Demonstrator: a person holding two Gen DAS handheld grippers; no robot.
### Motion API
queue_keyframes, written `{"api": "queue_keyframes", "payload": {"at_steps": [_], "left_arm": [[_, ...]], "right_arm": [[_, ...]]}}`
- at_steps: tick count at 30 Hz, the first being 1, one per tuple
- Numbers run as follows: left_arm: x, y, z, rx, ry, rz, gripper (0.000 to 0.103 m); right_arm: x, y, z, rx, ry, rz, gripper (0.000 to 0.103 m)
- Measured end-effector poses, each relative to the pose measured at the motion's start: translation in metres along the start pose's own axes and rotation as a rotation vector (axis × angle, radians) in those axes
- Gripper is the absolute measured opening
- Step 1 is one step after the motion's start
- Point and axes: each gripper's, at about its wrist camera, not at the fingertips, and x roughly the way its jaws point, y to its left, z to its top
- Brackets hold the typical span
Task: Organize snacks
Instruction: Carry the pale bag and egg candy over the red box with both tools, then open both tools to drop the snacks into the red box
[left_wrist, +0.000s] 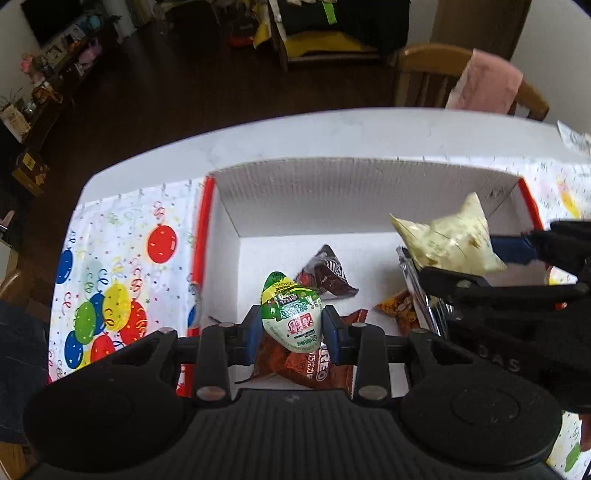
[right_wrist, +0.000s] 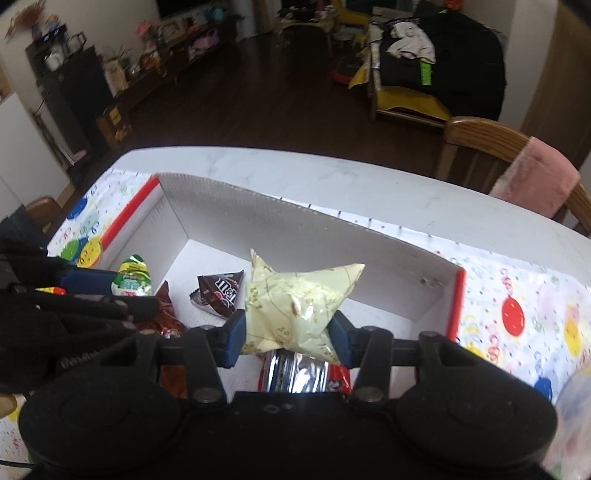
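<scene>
Crinkly pale-yellow pouch (right_wrist: 291, 310), light and soft, pinched mid-body by right tool (right_wrist: 288, 328); left tool (left_wrist: 291, 325) pinches rigid egg-shaped cup (left_wrist: 291, 314) over box (left_wrist: 332, 184).

Bare box floor (right_wrist: 373, 314) beyond M&M's packet (right_wrist: 218, 294); box walls (left_wrist: 332, 184) around

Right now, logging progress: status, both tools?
Left tool shut on egg snack. Right tool shut on cream packet. Both over box. Nothing blocking.
</scene>
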Motion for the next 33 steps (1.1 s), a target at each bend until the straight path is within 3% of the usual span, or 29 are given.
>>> {"api": "queue_keyframes", "payload": {"at_steps": [8, 18, 22, 26, 33], "left_arm": [[0.024, 0.006, 0.005, -0.018, 0.080, 0.003, 0.034], [0.033, 0.008, 0.007, -0.031, 0.095, 0.010, 0.035], [0.028, 0.007, 0.006, -0.025, 0.074, 0.001, 0.036], [0.019, 0.010, 0.006, -0.036, 0.048, -0.002, 0.045], [-0.005, 0.017, -0.004, -0.060, -0.013, -0.042, 0.045]], "right_arm": [[0.020, 0.003, 0.004, -0.070, 0.046, -0.006, 0.047], [0.025, 0.000, 0.009, -0.053, 0.074, 0.009, 0.052], [0.024, 0.000, 0.009, -0.041, 0.081, 0.003, 0.053], [0.017, 0.000, 0.008, -0.027, 0.063, -0.016, 0.060], [-0.009, -0.002, 0.005, 0.005, 0.019, -0.011, 0.064]]}}
